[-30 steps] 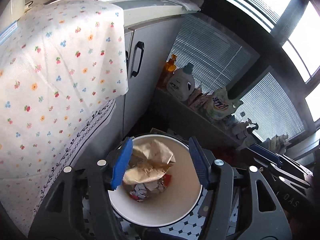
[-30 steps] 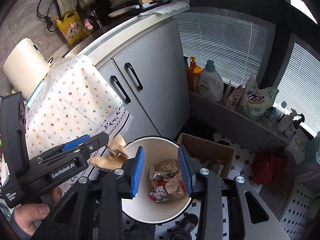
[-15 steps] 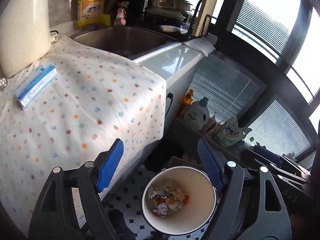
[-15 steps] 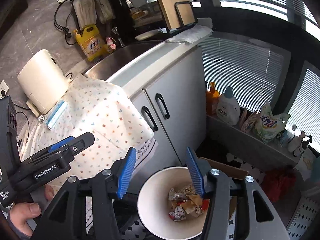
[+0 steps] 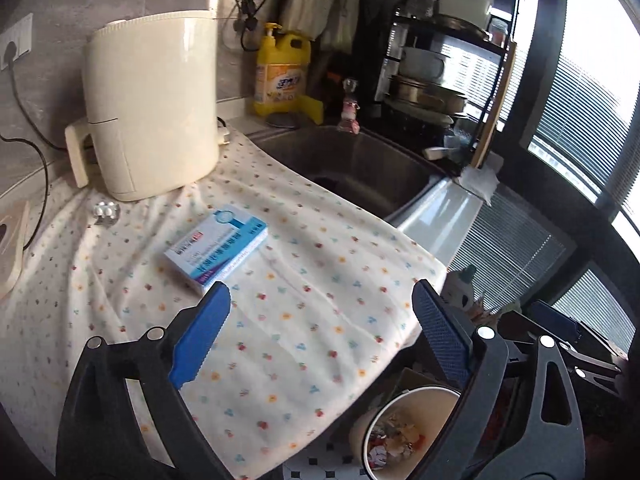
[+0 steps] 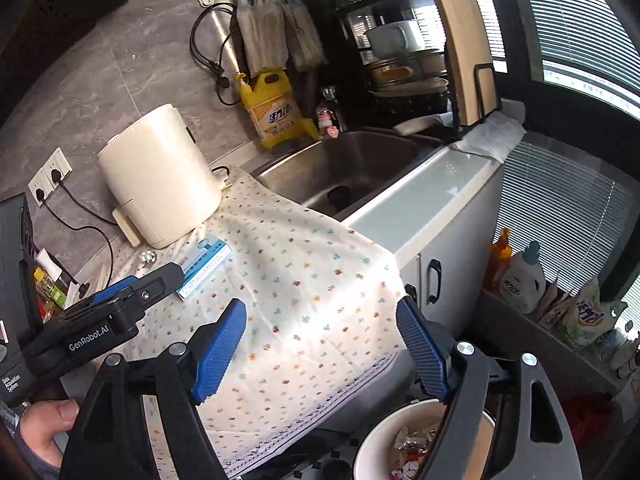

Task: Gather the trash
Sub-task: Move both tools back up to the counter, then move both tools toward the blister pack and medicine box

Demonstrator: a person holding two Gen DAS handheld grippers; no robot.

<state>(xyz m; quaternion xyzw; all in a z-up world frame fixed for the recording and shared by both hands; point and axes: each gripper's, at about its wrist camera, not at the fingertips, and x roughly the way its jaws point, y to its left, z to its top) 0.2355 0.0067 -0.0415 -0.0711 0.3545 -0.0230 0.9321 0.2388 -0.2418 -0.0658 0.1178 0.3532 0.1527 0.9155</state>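
A white trash bin (image 5: 362, 426) (image 6: 370, 436) stands on the floor below the counter, with crumpled wrappers (image 5: 394, 436) (image 6: 412, 444) inside. On the floral cloth (image 5: 320, 272) lie a blue-and-white medicine box (image 5: 218, 248) (image 6: 206, 260) and a small blister pack (image 5: 107, 211) (image 6: 147, 257). My left gripper (image 5: 320, 292) hovers over the cloth just short of the box; its jaws are opening with nothing between them. My right gripper (image 6: 320, 308) hangs over the cloth's near edge, jaws also opening and empty. The left gripper (image 6: 136, 292) shows in the right wrist view too, held by a hand.
A cream appliance (image 5: 152, 108) stands at the back of the cloth, a yellow detergent bottle (image 5: 282, 76) and a steel sink (image 5: 360, 164) beside it. A dish rack (image 6: 404, 52) with a cutting board (image 6: 464, 44) is behind. Bottles (image 6: 520, 276) line a low ledge by the cabinet (image 6: 448, 256).
Both grippers rose from over the bin to above the counter cloth and their jaws widened. The brown crumpled paper left the left gripper and lies in the bin.
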